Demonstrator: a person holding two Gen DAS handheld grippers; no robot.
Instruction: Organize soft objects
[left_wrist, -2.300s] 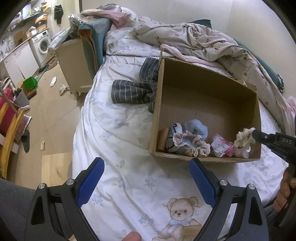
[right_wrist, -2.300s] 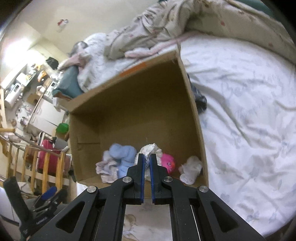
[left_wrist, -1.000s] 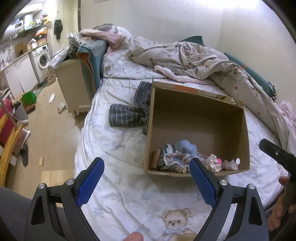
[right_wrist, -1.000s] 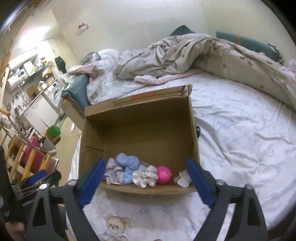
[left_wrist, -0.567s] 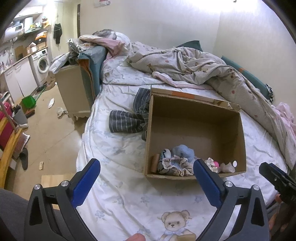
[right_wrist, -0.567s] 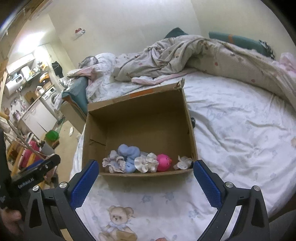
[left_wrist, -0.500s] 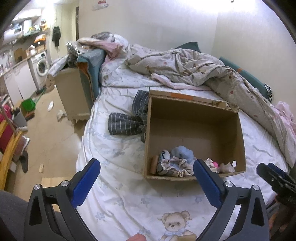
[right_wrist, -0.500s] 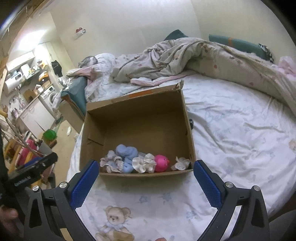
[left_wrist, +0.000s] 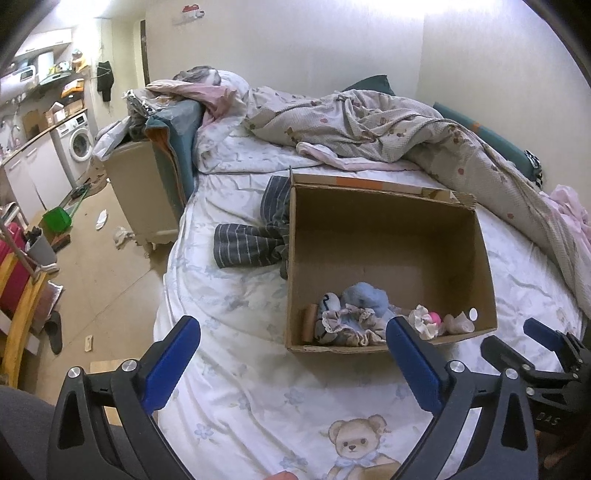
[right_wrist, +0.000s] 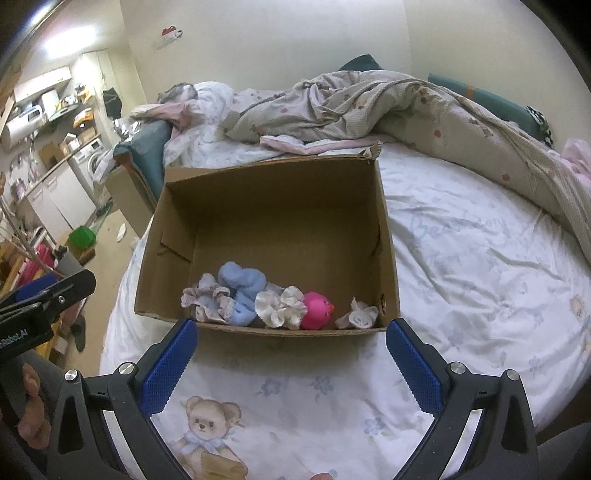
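Here both grippers hang over the near edge of the bed (right_wrist: 480, 258), each with its blue fingers spread wide and nothing between them. The left gripper (left_wrist: 291, 365) has just been opening its jaws; its fingers (left_wrist: 171, 363) frame bare sheet and the near left corner of the box (left_wrist: 388, 236). The right gripper (right_wrist: 291, 363) points straight at the box (right_wrist: 273, 206), which sits open on the white sheet, well clear of both pairs of fingers.

The soft things lie in a row along the box's near wall: a frilled scrunchie (right_wrist: 207, 297) at the left, a blue sock (right_wrist: 242, 290) touching it, a cream scrunchie (right_wrist: 280, 308), a pink toy (right_wrist: 317, 310) just beside that, and a small white piece (right_wrist: 358, 314) near the right corner. In the left view a brown roll (left_wrist: 307, 325) stands at the far left of the row.

A striped garment (left_wrist: 251, 243) lies on the sheet against the box's left wall. A crumpled quilt (left_wrist: 388, 129) is heaped behind the box. A teddy print (right_wrist: 208, 421) shows on the sheet between the right fingers.
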